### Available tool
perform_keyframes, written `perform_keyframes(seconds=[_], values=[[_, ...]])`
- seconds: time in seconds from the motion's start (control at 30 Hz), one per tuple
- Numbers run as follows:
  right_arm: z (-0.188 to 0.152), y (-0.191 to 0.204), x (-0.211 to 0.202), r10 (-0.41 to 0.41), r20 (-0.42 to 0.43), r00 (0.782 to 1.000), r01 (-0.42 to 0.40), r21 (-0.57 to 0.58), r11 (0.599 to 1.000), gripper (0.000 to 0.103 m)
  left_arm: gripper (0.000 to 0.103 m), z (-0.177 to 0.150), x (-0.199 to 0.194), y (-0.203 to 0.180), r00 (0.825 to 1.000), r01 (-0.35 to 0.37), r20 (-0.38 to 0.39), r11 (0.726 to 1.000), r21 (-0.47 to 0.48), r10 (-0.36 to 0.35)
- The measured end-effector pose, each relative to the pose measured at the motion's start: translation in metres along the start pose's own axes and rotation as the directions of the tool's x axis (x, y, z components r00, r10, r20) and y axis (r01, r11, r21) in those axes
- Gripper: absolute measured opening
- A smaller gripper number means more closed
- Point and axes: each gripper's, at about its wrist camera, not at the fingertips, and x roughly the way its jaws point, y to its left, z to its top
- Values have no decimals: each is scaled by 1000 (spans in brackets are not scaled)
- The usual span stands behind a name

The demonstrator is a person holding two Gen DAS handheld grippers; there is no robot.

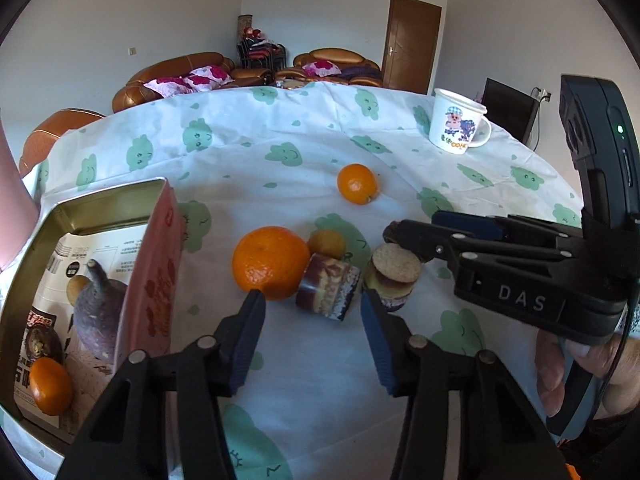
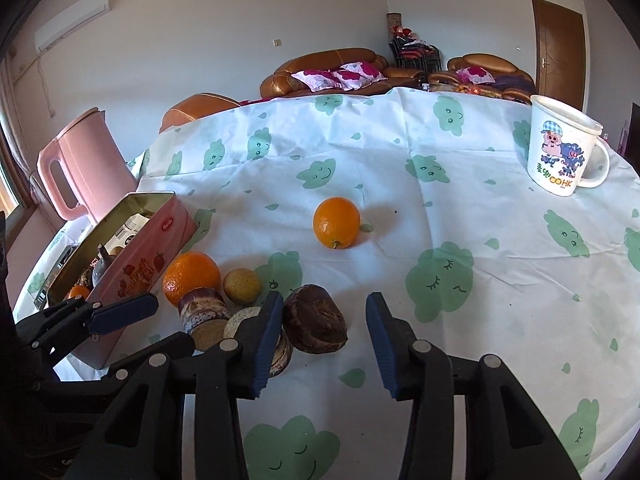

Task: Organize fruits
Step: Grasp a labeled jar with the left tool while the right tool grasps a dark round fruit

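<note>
A pink tin [image 1: 154, 280] stands at the left and holds a purple fruit [image 1: 100, 312] and a small orange [image 1: 50, 386]. On the cloth lie a large orange [image 1: 270, 262], a small yellow fruit [image 1: 326, 243], a purple cut cylinder [image 1: 328, 290], a second cut piece [image 1: 394, 276] and a far orange [image 1: 356, 183]. My left gripper [image 1: 312, 304] is open around the purple cylinder. My right gripper [image 2: 320, 312] is open, with a dark brown fruit [image 2: 316, 320] between its fingers. The tin [image 2: 132, 272] and the large orange [image 2: 190, 276] also show in the right wrist view.
A white cartoon mug [image 2: 560, 148] stands at the back right of the table. A pink kettle [image 2: 80, 168] stands behind the tin at the left. The green-patterned tablecloth [image 2: 440, 220] covers the table. Sofas and a door are behind.
</note>
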Motion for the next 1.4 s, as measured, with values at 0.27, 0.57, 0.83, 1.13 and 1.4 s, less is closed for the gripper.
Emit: perform_keyframes(seconds=[0.27, 0.57, 0.83, 1.13, 1.4], values=[[-4, -26, -1, 111, 1, 994, -110, 126, 986, 39, 33, 3, 13, -1, 997, 58, -46, 998, -20, -59], [-3, -16, 0, 81, -17, 997, -79, 79, 994, 40, 33, 2, -7, 8, 998, 38, 60, 998, -52, -35], [3, -10, 24, 111, -83, 990, -102, 102, 990, 46, 33, 2, -13, 12, 995, 11, 98, 997, -73, -4], [3, -7, 7, 72, -2, 997, -72, 80, 994, 41, 33, 2, -15, 16, 993, 5, 118, 996, -93, 6], [2, 2, -15, 78, 107, 991, -81, 27, 996, 41, 33, 0, -22, 20, 988, -9, 150, 993, -120, 28]])
